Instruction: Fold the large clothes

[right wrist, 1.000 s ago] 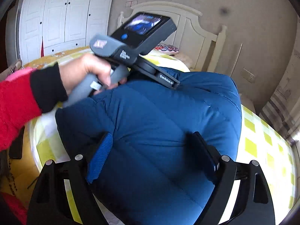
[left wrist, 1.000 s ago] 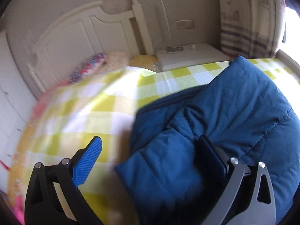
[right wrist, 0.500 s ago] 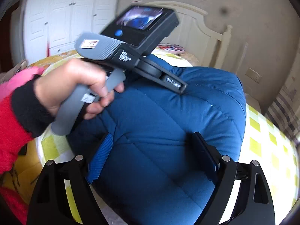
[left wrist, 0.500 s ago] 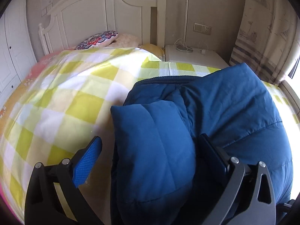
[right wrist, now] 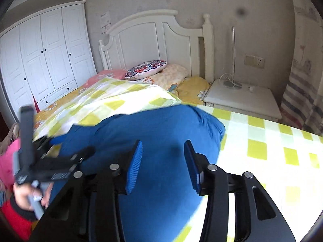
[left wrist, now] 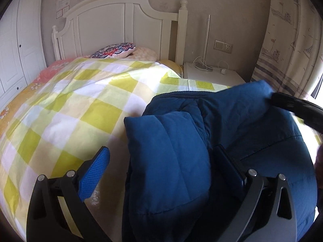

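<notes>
I am judging the fold as well along: the blue jacket [left wrist: 232, 141] is lying on the bed [left wrist: 66, 109] as a compact padded bundle, with one flap doubled over on top at 6 o'clock of my left view. What is left, I reckon, is a last tuck or some flattening. My left tool [left wrist: 161, 173] is standing wide open, one pad over the checked cover, the other against the jacket, gripping nothing. My right tool [right wrist: 161, 165] is hovering over the jacket, part open and empty. The bed is wearing a yellow and white checked cover, with pillows [right wrist: 147, 69] at 12 o'clock under a white headboard [right wrist: 153, 40], a wardrobe [right wrist: 44, 56] at 10 o'clock, a nightstand [right wrist: 242, 98] at 2 o'clock
</notes>
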Available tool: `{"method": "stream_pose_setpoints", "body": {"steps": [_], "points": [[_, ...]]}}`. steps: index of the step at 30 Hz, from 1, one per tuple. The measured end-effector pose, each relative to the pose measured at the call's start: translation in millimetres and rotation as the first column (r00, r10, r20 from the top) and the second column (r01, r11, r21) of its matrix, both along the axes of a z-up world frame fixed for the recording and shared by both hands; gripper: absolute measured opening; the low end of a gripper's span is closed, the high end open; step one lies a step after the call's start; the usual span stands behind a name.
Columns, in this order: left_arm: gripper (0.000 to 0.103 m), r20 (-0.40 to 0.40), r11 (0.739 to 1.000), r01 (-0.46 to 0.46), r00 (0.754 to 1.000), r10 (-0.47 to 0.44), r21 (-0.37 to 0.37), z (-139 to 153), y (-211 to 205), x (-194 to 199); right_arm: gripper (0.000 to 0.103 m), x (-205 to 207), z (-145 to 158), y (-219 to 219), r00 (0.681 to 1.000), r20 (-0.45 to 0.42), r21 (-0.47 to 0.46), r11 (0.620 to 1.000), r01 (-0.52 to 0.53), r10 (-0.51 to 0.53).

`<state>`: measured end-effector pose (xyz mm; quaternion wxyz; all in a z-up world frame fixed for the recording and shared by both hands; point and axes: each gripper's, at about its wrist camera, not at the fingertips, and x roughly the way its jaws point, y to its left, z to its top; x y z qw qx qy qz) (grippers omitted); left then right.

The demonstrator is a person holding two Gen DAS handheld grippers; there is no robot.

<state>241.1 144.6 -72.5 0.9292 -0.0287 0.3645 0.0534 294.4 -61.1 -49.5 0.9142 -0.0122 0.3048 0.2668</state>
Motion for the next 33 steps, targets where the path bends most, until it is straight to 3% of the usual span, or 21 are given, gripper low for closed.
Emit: {"method": "stream_pose_setpoints", "body": {"steps": [1, 4, 8, 12, 15, 20, 24, 26, 28, 31, 33], "points": [[0.101, -0.001, 1.000, -0.010, 1.000, 0.010, -0.017, 0, 4, 0, 0.040, 8, -3, 7, 1.000, 0.000, -0.022, 1.000, -0.001, 0.001], [0.101, -0.026, 0.996, -0.040, 0.999, 0.038, -0.081, -6, 20, 4, 0.041, 38, -44, 39, 0.989, -0.125, -0.139, 0.986, -0.096, 0.079], [0.101, -0.050, 0.989, -0.029, 0.999, 0.022, -0.143, -12, 27, 8, 0.041, 46, -45, 45, 0.985, -0.140, -0.186, 0.974, -0.127, 0.102], [0.101, -0.041, 0.993, -0.032, 0.999, 0.028, -0.117, -10, 24, 6, 0.041, 41, -46, 41, 0.987, -0.131, -0.162, 0.980, -0.114, 0.093], [0.101, -0.032, 0.995, -0.033, 0.999, 0.030, -0.097, -9, 22, 3, 0.041, 40, -30, 43, 0.984, -0.145, -0.191, 0.973, -0.126, 0.099], [0.101, -0.030, 0.995, -0.032, 0.999, 0.029, -0.098, -9, 21, 3, 0.041, 39, 3, 23, 0.996, -0.074, -0.048, 0.998, -0.042, 0.038], [0.101, -0.042, 0.994, -0.044, 0.998, 0.041, -0.096, -10, 22, 5, 0.041, 55, -39, 55, 0.988, -0.149, -0.240, 0.968, -0.074, 0.038], [0.101, -0.069, 0.995, -0.042, 0.997, 0.036, -0.085, -7, 21, 8, 0.041, 56, -37, 62, 0.989, -0.144, -0.283, 0.957, -0.064, 0.024], [0.101, -0.094, 0.999, -0.040, 0.995, 0.038, -0.026, 9, 14, 12, 0.041, 53, -37, 68, 0.992, -0.125, -0.336, 0.940, -0.065, 0.023], [0.100, 0.006, 0.999, -0.036, 0.999, 0.036, -0.029, 48, 10, 16, 0.041, 53, -39, 66, 0.993, -0.121, -0.328, 0.943, -0.058, 0.019], [0.100, 0.018, 0.998, -0.043, 0.999, 0.042, 0.038, 60, 4, 31, 0.041, 54, -41, 63, 0.993, -0.121, -0.313, 0.948, -0.054, 0.016]]}}
